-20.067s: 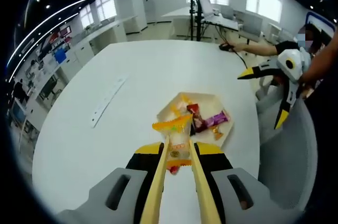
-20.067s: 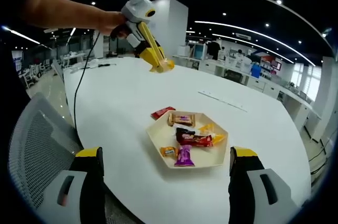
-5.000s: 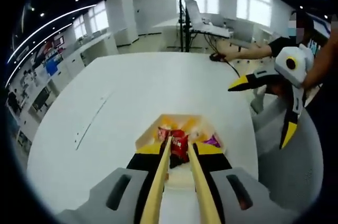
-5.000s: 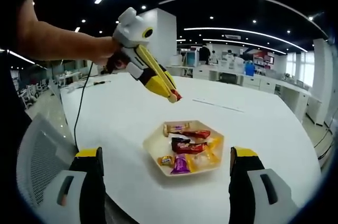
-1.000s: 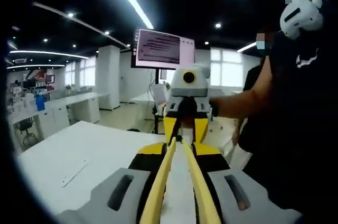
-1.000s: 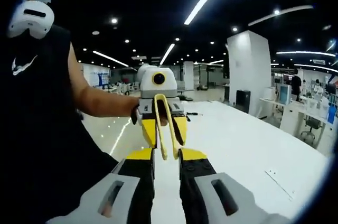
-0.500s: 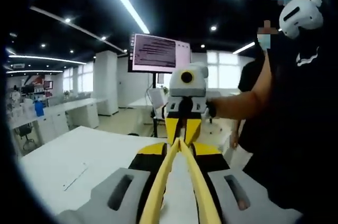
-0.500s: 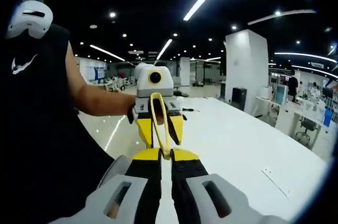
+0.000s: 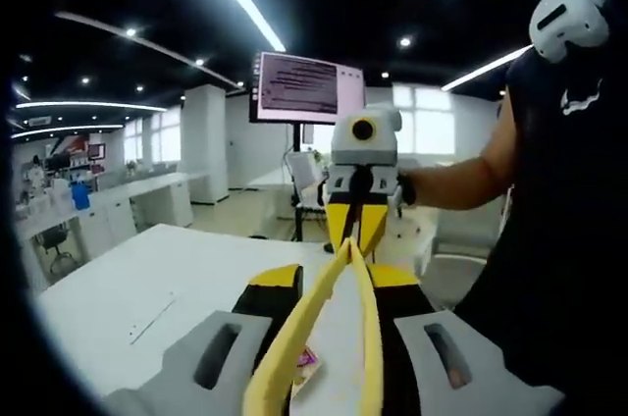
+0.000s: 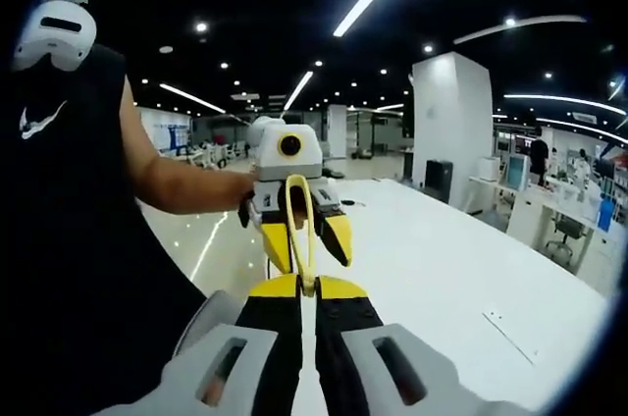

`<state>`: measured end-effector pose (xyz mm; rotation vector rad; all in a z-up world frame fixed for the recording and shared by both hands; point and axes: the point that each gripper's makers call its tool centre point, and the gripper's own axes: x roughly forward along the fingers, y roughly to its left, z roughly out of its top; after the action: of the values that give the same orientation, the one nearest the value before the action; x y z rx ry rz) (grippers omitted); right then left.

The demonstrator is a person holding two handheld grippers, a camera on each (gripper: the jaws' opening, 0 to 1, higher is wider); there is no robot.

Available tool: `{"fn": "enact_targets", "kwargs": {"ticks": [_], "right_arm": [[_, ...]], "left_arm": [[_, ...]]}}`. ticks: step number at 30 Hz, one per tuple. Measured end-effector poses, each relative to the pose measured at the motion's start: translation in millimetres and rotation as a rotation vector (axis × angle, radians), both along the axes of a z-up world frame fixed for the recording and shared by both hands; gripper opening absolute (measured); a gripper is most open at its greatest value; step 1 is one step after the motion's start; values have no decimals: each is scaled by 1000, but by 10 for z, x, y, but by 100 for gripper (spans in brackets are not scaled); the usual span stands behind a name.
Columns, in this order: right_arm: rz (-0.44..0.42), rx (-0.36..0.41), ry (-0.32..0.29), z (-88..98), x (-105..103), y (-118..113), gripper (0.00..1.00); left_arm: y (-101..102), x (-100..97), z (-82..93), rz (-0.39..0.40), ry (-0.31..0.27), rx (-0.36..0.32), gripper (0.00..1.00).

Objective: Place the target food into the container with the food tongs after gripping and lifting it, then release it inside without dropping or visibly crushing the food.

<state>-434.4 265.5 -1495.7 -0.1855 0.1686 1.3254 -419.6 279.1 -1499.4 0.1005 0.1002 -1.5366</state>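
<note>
My left gripper (image 9: 337, 284) carries yellow food tongs (image 9: 314, 313) whose two arms meet at the tips with nothing between them. A wrapped snack (image 9: 305, 365) lies on the white table (image 9: 147, 288) just under the tongs. Straight ahead, a person's hand holds my right gripper (image 9: 357, 239), nose to nose with the tongs' tips. In the right gripper view, my right gripper (image 10: 308, 288) has its jaws together. The tongs (image 10: 294, 210) of the left gripper (image 10: 299, 239) reach down to those jaws. I cannot tell whether the tips are pinched.
The person's forearm (image 9: 461, 181) and dark-clothed body stand close on one side (image 10: 78, 239). A lit monitor (image 9: 306, 90) stands behind. A thin strip (image 10: 508, 330) lies on the broad white table (image 10: 432, 259). Desks and chairs fill the room beyond.
Over the last second my right gripper's jaws closed from a narrow gap to together, and the tongs' arms came together at the tips. The left view shifted, bringing the wrapped snack into sight.
</note>
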Motion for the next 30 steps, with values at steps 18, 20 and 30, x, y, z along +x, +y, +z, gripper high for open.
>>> {"fn": "enact_targets", "kwargs": {"ticks": [18, 20, 30], "right_arm": [[34, -35, 9, -36, 163, 28, 1], [38, -37, 10, -38, 166, 22, 1], [56, -67, 7, -130, 146, -1, 1]], "left_arm": [[284, 120, 38, -12, 18, 20, 17], [306, 120, 23, -14, 12, 36, 17], [400, 41, -167, -12, -30, 159, 15]]}}
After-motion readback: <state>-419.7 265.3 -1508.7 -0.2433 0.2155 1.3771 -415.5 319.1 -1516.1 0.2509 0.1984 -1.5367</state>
